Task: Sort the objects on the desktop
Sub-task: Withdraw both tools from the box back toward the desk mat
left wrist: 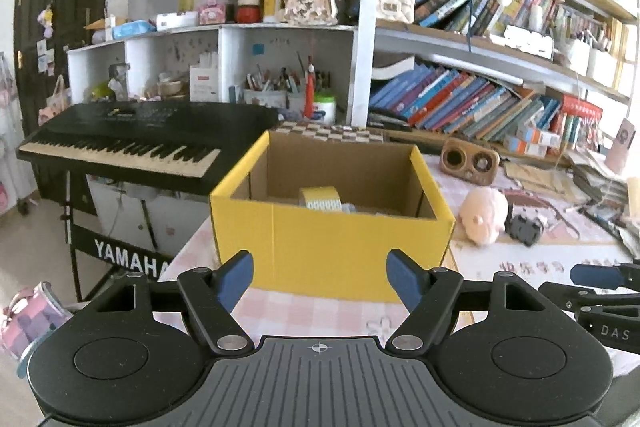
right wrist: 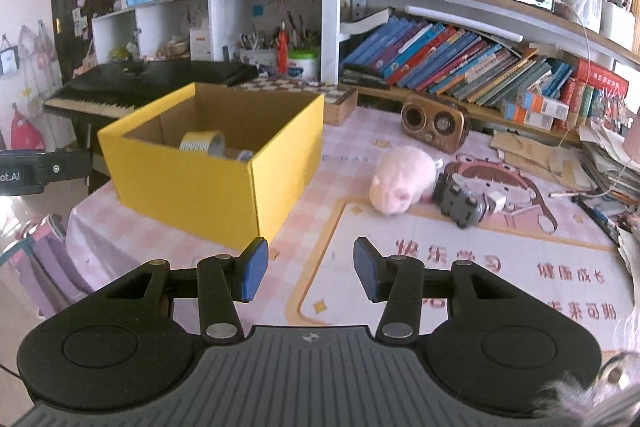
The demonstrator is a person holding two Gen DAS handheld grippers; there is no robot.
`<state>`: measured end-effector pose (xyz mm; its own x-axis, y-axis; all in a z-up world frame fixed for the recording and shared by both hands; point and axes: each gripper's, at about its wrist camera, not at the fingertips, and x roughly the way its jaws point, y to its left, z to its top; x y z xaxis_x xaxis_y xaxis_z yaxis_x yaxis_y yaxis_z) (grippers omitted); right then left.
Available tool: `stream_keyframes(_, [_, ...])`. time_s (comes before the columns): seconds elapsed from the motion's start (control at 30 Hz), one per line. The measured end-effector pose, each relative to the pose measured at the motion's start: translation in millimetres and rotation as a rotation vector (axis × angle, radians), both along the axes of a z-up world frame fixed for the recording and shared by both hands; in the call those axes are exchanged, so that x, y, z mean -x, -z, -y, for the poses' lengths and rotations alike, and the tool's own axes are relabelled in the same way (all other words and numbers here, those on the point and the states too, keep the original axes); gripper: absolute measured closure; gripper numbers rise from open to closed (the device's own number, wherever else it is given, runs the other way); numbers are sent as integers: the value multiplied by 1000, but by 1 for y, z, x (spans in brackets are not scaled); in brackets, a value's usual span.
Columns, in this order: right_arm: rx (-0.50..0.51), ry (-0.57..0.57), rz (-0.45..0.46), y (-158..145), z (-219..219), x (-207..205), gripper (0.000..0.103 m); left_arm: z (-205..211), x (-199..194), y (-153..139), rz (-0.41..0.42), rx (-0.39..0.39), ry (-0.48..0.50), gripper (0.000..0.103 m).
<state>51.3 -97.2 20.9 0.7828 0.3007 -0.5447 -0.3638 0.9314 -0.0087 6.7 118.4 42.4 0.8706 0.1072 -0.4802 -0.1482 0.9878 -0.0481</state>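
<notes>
Our left gripper (left wrist: 320, 281) stands wide with nothing between its blue pads, facing the near wall of the yellow box (left wrist: 332, 227). Our right gripper (right wrist: 306, 269) is set narrower, yet its pads do not meet and they carry nothing; it hangs over the printed desk mat (right wrist: 440, 267) near the front edge of the worktop.

The box sits at the worktop's left edge, close to the front left corner. Inside it we see a roll of yellow tape (right wrist: 202, 143), and something small beside it that we cannot identify. So we judge the sorting as begun, not finished.

Still out on the worktop, towards its middle and well clear of the box, lie a pink plush pig (right wrist: 400, 181) and, just beside it, a grey toy car (right wrist: 460, 205) with a small white block touching it. Near the back edge stands a brown radio-like speaker (right wrist: 434, 125); whether it counts as something to sort, we cannot tell.

We reckon the pig and the car are what is left.
</notes>
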Motion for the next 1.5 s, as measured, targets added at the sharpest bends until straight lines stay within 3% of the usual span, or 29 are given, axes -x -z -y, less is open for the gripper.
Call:
stream_keyframes(0.33, [37,-24,-23,15,-9,26,55,22,21,16,-19,-75,52,22])
stream_keyframes(0.73, [95,-95,-58,25,-17,43,43,43,29,29,-80,-71,144,18])
stream_keyframes(0.97, [130,-47,-73,30,-5,50,36,58,22,34,-97,-62,206,17])
stream_keyframes(1.5, [146,130,-132,37,50,40,34,120,-19,44,-140,-68,404,17])
